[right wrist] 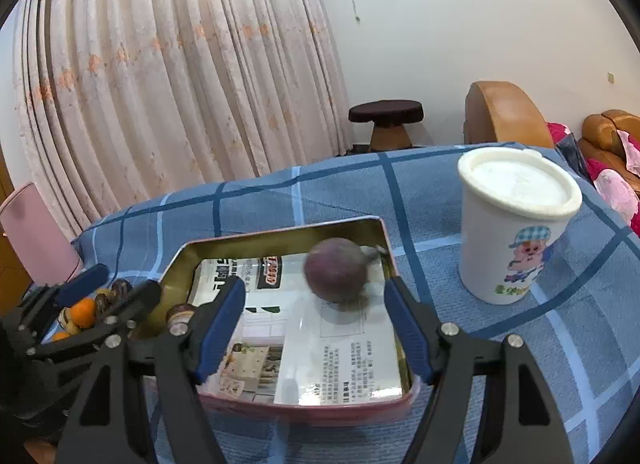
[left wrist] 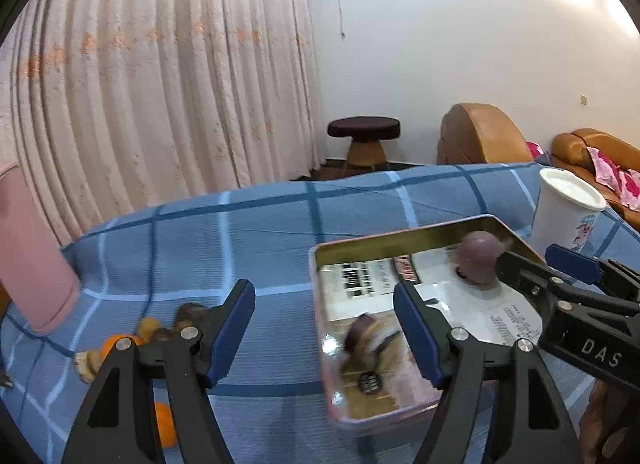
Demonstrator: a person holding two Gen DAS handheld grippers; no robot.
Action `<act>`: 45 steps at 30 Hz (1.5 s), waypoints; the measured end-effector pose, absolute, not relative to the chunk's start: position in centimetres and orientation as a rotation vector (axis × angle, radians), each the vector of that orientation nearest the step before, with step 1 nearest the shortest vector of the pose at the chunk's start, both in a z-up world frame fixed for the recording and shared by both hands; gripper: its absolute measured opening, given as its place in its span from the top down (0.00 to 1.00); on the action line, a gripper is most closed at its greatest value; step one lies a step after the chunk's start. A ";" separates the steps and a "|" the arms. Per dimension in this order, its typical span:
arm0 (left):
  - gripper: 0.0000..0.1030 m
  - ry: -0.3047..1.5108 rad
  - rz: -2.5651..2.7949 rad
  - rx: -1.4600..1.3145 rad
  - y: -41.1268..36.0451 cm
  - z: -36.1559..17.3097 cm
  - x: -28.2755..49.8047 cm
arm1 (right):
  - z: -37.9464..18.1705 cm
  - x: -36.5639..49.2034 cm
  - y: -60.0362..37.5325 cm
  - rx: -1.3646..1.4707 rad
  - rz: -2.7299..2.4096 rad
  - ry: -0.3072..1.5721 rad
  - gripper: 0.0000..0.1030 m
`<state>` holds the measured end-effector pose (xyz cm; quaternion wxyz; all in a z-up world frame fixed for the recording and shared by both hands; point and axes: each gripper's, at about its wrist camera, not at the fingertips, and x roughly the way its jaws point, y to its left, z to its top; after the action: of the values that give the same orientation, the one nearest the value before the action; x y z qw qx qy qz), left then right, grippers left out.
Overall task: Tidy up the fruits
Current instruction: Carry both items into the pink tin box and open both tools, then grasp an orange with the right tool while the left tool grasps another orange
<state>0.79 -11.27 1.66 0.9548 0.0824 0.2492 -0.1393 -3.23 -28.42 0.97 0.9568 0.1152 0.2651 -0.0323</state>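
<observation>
From the left wrist view, the left hand-held gripper (left wrist: 324, 334) hovers over the blue checked table (left wrist: 240, 240) with its jaws wide apart and nothing between them. At about eight o'clock from it lies a little heap of fruit (left wrist: 132, 348): oranges and some darker, brownish pieces, partly hidden behind the gripper's frame. At three o'clock sits a shallow tin tray (left wrist: 320, 264) lined with printed paper. A purple round fruit (left wrist: 478, 260) is at the tray's far end, and a smaller dark fruit (left wrist: 362, 334), blurred, is nearer. The right hand-held gripper (left wrist: 532, 260) reaches in from the right edge, its tips just beside the purple fruit.

From the right wrist view, the right hand-held gripper (right wrist: 314, 320) is also spread open, clamped on nothing. The purple fruit (right wrist: 336, 272), blurred, is just ahead at twelve o'clock, near the far right corner of the tin tray (right wrist: 280, 229). A white lidded cup (right wrist: 512, 223) stands at two o'clock, apart from the tray. The fruit heap (right wrist: 86, 308) lies at nine o'clock beside the left hand-held gripper (right wrist: 108, 284).

I'd guess these fruits are light, smooth and prone to rolling; the oranges would give a little, so a gentle squeeze across the widest middle suits them best.
</observation>
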 end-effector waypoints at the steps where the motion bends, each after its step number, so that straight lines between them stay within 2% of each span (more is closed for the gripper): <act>1: 0.29 0.503 -0.274 0.163 -10.7 1.7 0.7 | 1.0 -3.4 -28.2 0.229 -0.070 0.530 0.27; 5: 0.29 0.503 -0.234 0.161 -9.0 1.4 0.8 | 1.3 -4.1 -27.0 0.202 -0.086 0.479 0.27; 10: 0.29 0.501 -0.176 0.154 -6.5 1.0 0.7 | 1.9 -5.4 -25.9 0.221 -0.117 0.391 0.16; 35: 0.29 0.555 -0.071 0.108 3.4 -0.3 0.7 | 1.2 -4.8 -14.7 0.152 0.052 0.490 0.17; 45: 0.29 0.624 0.007 0.079 9.5 -0.7 2.1 | 0.1 -3.1 -10.2 0.088 0.151 0.606 0.26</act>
<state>2.07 9.49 -0.72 0.9510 0.0390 0.3067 0.0034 -3.14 -10.23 0.08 0.9507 0.0434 0.2980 0.0742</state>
